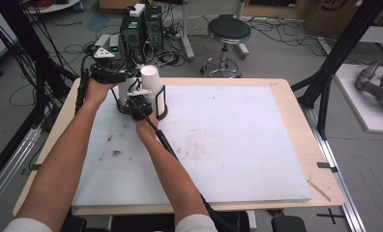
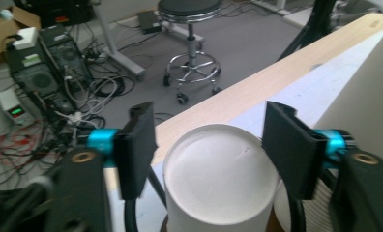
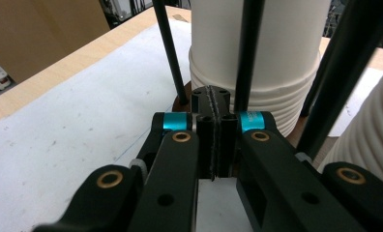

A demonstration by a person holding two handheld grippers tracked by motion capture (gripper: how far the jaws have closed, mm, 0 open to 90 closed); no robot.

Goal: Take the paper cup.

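White foam-topped table [image 1: 238, 145], ribbed paper cup stack [image 3: 257, 63], black wire rack [image 1: 161, 99]

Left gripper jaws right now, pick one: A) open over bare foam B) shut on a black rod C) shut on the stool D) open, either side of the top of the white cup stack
D: in the left gripper view the left gripper has its jaws spread, one on each side of the white cup stack, without clearly touching it.

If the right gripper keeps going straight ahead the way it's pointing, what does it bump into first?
Probably the stack of white paper cups right ahead of the shut right gripper. A thin black rod of the cup holder stands in front of the cups, so it might touch that first; depth is unclear.
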